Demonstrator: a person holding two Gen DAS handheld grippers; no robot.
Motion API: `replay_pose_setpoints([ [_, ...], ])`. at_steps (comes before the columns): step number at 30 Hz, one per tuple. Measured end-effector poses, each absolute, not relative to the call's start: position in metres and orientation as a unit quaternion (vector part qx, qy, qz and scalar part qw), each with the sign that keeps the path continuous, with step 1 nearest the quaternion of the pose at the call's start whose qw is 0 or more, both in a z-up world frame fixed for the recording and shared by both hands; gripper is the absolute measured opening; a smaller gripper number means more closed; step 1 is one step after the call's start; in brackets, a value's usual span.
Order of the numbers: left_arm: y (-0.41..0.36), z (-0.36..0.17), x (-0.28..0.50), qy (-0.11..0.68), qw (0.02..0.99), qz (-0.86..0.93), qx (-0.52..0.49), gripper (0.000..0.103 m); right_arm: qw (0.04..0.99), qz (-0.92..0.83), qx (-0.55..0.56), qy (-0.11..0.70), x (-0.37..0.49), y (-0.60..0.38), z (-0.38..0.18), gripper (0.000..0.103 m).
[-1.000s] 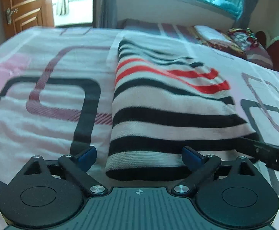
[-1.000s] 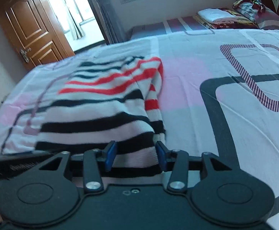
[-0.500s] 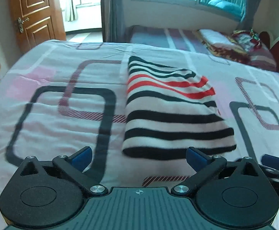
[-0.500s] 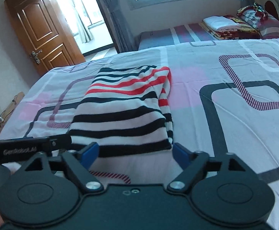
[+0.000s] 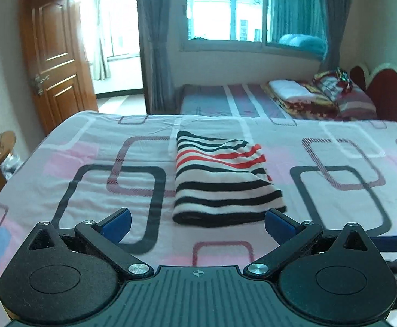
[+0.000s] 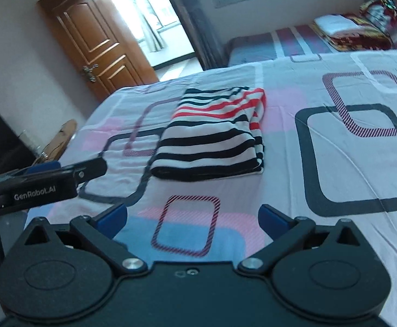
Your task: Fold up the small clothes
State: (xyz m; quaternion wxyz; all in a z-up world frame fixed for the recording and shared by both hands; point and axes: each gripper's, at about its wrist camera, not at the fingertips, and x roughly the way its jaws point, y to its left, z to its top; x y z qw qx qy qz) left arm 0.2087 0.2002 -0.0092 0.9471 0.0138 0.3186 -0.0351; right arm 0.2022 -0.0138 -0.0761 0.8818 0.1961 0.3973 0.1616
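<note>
From the left wrist, the striped garment (image 5: 223, 182) lies folded into a compact rectangle on the bed (image 5: 62, 147), beyond the left gripper (image 5: 198, 222), whose jaws stand wide and empty; the folding looks done. From the right wrist, the right gripper (image 6: 193, 216) has just been opening, nothing between its jaws. No container shows.

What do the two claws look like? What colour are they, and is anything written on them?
Both claws look alike. The left claw and right claw each have a black body with two round discs, silver screws, angled black link arms and blue pads on the fingers. The right view shows the left claw from the side: white letters read GenRobot.AI.
</note>
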Motion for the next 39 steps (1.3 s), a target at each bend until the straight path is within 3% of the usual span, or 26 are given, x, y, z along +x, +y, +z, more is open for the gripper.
replay_pose_setpoints([
  [9, 0.191, 0.005, 0.117, 0.294, 0.956, -0.007, 0.000, 0.103, 0.941, 0.092, 0.108, 0.308, 0.105, -0.018, -0.042, 0.102],
  [16, 0.187, 0.011, 0.057, 0.292, 0.956, -0.006, 0.000, 0.103, 0.961, 0.063, 0.115, 0.245, 0.046, -0.029, -0.020, 0.102],
  [39, 0.182, 0.023, 0.010, 0.278, 0.960, 0.011, 0.015, 0.103, 0.968, 0.070, 0.106, 0.215, 0.003, -0.030, -0.007, 0.102],
])
